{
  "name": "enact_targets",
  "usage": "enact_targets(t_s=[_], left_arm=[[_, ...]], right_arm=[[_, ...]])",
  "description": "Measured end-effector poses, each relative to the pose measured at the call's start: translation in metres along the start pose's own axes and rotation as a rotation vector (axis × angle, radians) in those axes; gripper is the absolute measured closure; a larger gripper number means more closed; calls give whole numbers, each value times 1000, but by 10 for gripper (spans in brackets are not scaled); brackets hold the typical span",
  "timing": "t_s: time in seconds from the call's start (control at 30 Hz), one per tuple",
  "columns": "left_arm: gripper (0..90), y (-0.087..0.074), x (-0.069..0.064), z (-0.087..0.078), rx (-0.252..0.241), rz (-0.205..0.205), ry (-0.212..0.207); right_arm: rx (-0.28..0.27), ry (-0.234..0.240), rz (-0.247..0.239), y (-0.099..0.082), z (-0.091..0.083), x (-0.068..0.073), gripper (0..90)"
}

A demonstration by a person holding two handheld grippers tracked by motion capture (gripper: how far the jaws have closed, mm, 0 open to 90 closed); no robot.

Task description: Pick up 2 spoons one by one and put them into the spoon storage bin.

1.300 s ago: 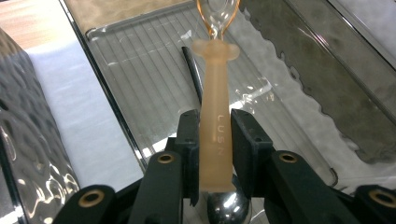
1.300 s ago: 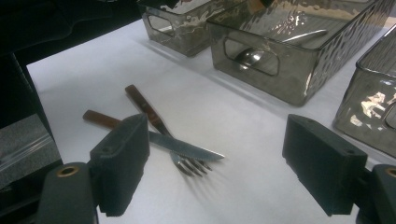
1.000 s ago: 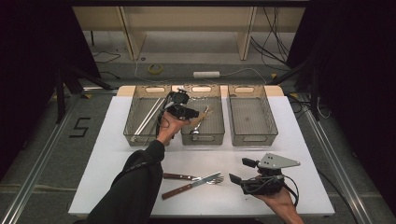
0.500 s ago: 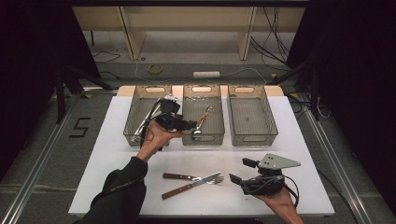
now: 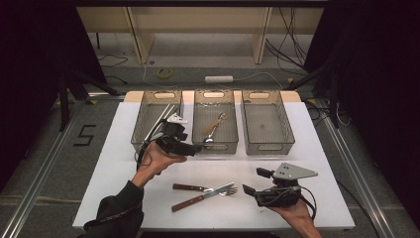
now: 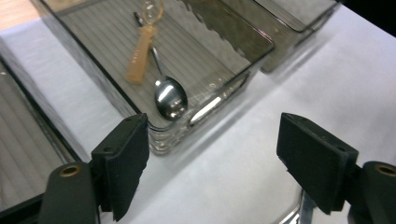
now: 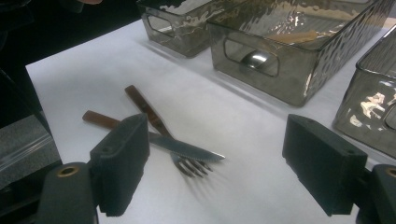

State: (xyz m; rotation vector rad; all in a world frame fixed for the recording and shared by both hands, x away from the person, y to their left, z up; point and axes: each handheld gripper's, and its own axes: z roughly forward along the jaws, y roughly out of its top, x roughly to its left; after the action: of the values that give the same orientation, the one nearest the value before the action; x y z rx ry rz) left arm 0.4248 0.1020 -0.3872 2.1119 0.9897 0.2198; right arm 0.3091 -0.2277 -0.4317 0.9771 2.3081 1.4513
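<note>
A wood-handled knife [image 5: 192, 187] and fork [image 5: 203, 197] lie crossed on the white table [image 5: 124, 148] near its front. In the right gripper view the knife's serrated blade [image 7: 187, 149] lies over the fork [image 7: 145, 108]. My right gripper [image 5: 254, 181] [image 7: 217, 168] rests just right of them, open and empty. Held in a hand, my left gripper [image 5: 195, 148] [image 6: 215, 158] hovers open and empty at the front left corner of the middle tray [image 5: 198, 126]. That tray [image 6: 196, 119] holds a metal spoon [image 6: 170, 98] and a wooden-handled utensil [image 6: 139, 58].
Three smoky clear trays stand in a row at the back. The left tray [image 5: 141, 126] holds long metal sticks; the right tray [image 5: 285, 134] has nothing in it. Cables and a wooden frame lie on the floor beyond the table.
My left gripper has drawn back from above the trays toward the person, down to the trays' front edge. The right gripper, knife and fork have not moved.
</note>
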Motion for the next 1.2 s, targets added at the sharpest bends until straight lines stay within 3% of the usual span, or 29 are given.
enact_targets(t_s=[0.27, 0.63, 1.2], left_arm=[[227, -4, -12, -3, 40, 72, -17], [218, -18, -20, -8, 77, 115, -32], [221, -42, -43, -1, 215, 195, -52]], right_arm=[[0, -3, 0, 0, -1, 0, 240], [1, -1, -1, 0, -1, -1, 240], [3, -3, -2, 0, -1, 0, 240]])
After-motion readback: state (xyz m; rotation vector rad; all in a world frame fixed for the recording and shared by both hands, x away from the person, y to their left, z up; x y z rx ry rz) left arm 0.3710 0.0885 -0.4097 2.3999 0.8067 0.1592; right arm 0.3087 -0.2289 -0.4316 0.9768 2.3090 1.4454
